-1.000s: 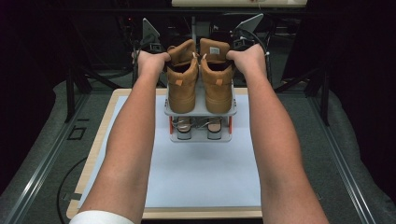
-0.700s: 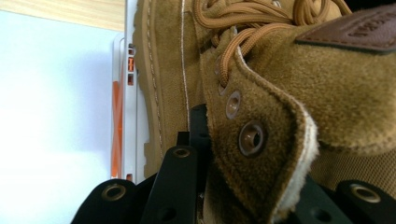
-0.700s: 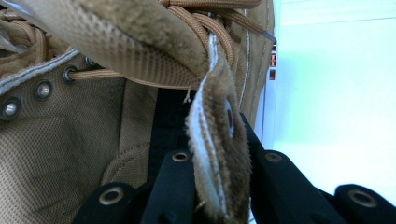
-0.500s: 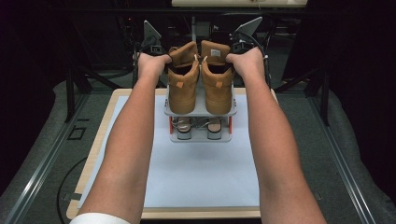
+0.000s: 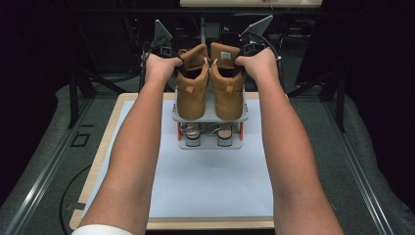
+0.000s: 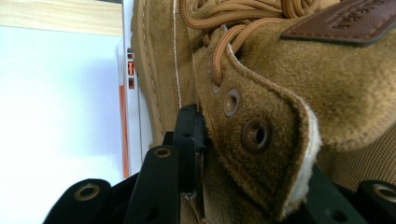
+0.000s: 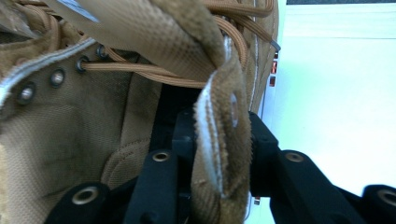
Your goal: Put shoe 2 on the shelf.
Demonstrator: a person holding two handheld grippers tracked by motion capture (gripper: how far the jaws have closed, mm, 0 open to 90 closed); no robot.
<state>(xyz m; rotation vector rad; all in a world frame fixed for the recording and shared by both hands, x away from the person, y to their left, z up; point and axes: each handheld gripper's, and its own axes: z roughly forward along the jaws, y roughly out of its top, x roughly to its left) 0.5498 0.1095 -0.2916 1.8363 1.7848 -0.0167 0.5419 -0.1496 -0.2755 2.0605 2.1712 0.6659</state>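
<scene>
A dark room surrounds a pale wooden table (image 5: pixel 111 147) covered by a white sheet (image 5: pixel 210 181). At the far end of the sheet stands a small grey two-level shoe rack (image 5: pixel 210 117) with orange posts. A pair of tan suede ankle boots sits on its top shelf, toes towards the person, and a pair of sandals (image 5: pixel 209 134) lies on the shelf below. Two bare forearms reach up the table from the near edge. The left hand (image 5: pixel 159 66) holds the left gripper (image 6: pixel 243 154) at the collar of the left boot (image 5: pixel 192 90), and the right hand (image 5: pixel 257 62) holds the right gripper (image 7: pixel 219 140) at the collar of the right boot (image 5: pixel 227 88). In the left gripper view, one black jaw lies against the outside of the eyelet flap, with the suede collar between it and the other jaw low at the right. In the right gripper view, the jaws straddle the upright edge of the collar, one inside the boot and one outside. Both pairs of jaws have just been opening, and they now stand loosely apart around the collar edges rather than pinching them. Both boots rest on the top shelf.
</scene>
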